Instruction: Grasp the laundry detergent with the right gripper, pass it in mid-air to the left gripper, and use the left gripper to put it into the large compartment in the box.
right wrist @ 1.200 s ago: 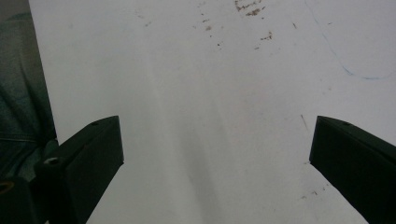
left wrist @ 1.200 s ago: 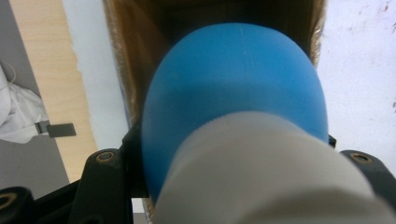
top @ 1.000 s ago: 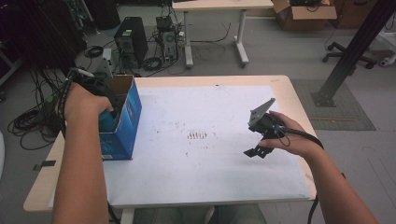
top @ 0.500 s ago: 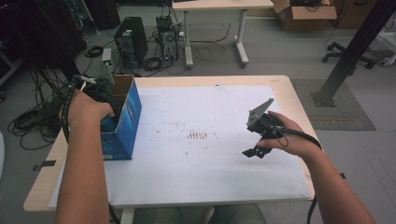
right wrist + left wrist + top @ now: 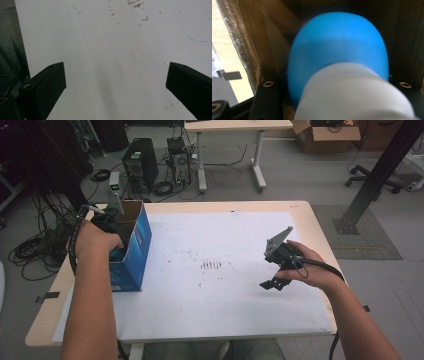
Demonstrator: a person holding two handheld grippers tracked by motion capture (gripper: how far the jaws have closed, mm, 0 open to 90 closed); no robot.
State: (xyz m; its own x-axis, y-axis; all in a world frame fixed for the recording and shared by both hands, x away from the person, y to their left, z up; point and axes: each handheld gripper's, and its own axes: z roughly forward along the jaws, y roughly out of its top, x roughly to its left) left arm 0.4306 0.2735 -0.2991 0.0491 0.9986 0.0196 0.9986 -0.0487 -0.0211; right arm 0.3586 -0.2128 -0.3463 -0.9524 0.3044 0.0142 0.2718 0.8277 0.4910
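The left tool (image 5: 111, 227) reaches down into the open top of a blue cardboard box (image 5: 131, 251) that stands upright near the left edge of the table (image 5: 310, 220). In the left gripper view its jaws are closed on a blue and white object (image 5: 337, 62): the rounded blue part fills the space between the brown cardboard walls, and the white part lies nearer the camera, with a black jaw pressed against each side of the object. What the object is cannot be told from this close. The person's left hand (image 5: 95, 237) wraps the tool at the box's rim. The right tool (image 5: 274, 282) hangs low over the white sheet (image 5: 225, 235) that covers most of the table, right of a small cluster of dark marks (image 5: 212, 265) and well apart from the box. Its jaws stand wide apart with nothing between them; the right gripper view shows bare, lightly stained white surface between the two black jaws. The right hand (image 5: 305, 265) holds that tool from behind, its cable trailing back along the forearm.
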